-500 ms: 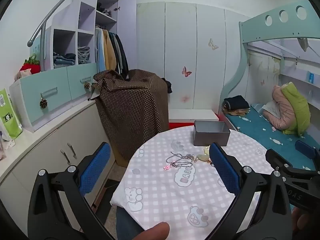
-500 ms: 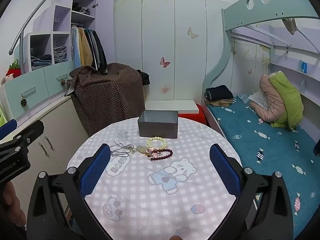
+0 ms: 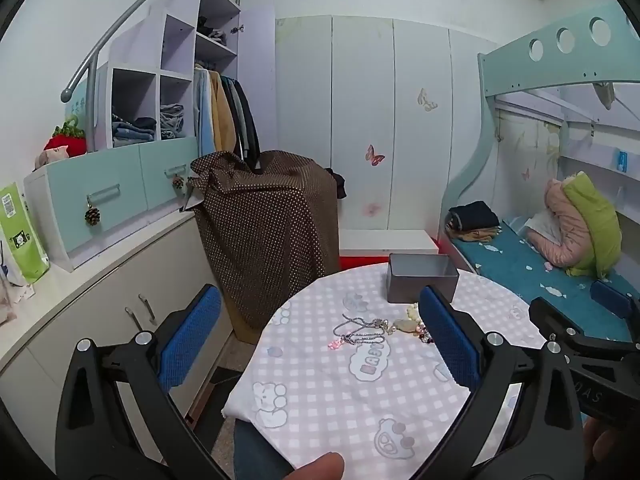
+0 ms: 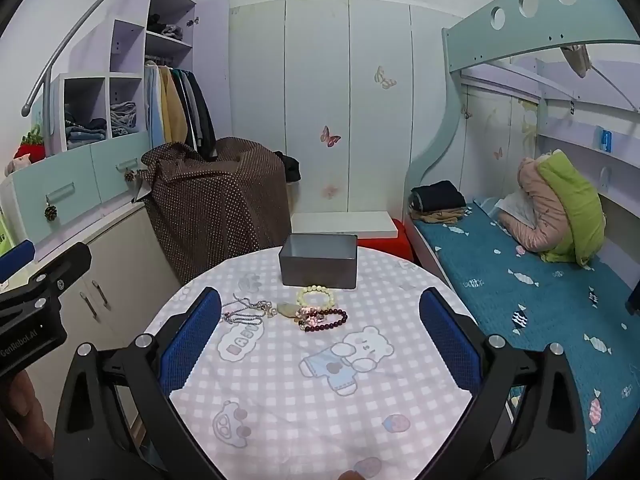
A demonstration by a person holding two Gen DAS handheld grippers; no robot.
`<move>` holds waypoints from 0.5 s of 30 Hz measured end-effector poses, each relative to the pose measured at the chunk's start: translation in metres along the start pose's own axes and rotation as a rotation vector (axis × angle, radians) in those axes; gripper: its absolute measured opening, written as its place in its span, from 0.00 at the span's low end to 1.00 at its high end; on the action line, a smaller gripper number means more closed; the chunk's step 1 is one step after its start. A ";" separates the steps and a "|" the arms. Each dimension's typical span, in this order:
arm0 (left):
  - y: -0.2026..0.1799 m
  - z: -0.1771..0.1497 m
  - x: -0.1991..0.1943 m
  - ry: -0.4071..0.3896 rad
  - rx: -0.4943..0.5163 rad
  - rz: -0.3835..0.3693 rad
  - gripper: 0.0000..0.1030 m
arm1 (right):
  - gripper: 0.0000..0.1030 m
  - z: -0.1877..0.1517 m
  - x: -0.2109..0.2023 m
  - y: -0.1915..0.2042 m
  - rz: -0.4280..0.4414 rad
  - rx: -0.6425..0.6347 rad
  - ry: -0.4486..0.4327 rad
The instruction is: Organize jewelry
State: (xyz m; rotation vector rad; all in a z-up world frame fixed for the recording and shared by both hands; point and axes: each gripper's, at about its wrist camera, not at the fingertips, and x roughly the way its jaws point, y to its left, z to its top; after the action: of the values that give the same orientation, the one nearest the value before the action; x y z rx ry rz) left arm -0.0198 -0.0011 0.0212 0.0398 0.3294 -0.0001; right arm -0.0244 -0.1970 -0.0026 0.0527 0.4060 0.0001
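Observation:
A grey open box (image 4: pixel 318 261) stands at the far side of a round table (image 4: pixel 280 392) with a pink checked cloth. In front of it lie a silver chain necklace (image 4: pixel 246 312), a pale bead bracelet (image 4: pixel 317 296), a dark red bead bracelet (image 4: pixel 326 320) and a pale pendant (image 4: pixel 289 309). The box (image 3: pixel 421 283) and the necklace (image 3: pixel 360 330) also show in the left wrist view. My right gripper (image 4: pixel 320 344) is open and empty, held above the near part of the table. My left gripper (image 3: pixel 318 340) is open and empty, at the table's left side.
A brown dotted cloth (image 3: pixel 268 232) covers furniture behind the table. White cabinets (image 3: pixel 120 320) run along the left. A bunk bed with a blue mattress (image 4: pixel 520 280) lies at the right. The other gripper shows at the right edge (image 3: pixel 580 344) and the left edge (image 4: pixel 36 300).
Both views have shifted only slightly. The jewelry and the box lie as before, and both grippers stay open.

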 end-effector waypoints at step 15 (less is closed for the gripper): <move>-0.003 0.011 -0.012 -0.026 -0.013 -0.020 0.95 | 0.93 0.002 -0.008 0.001 -0.008 -0.002 -0.039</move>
State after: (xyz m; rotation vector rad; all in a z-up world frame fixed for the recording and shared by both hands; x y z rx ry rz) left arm -0.0280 -0.0043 0.0352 0.0238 0.3033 -0.0183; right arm -0.0311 -0.1964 0.0025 0.0490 0.3667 -0.0081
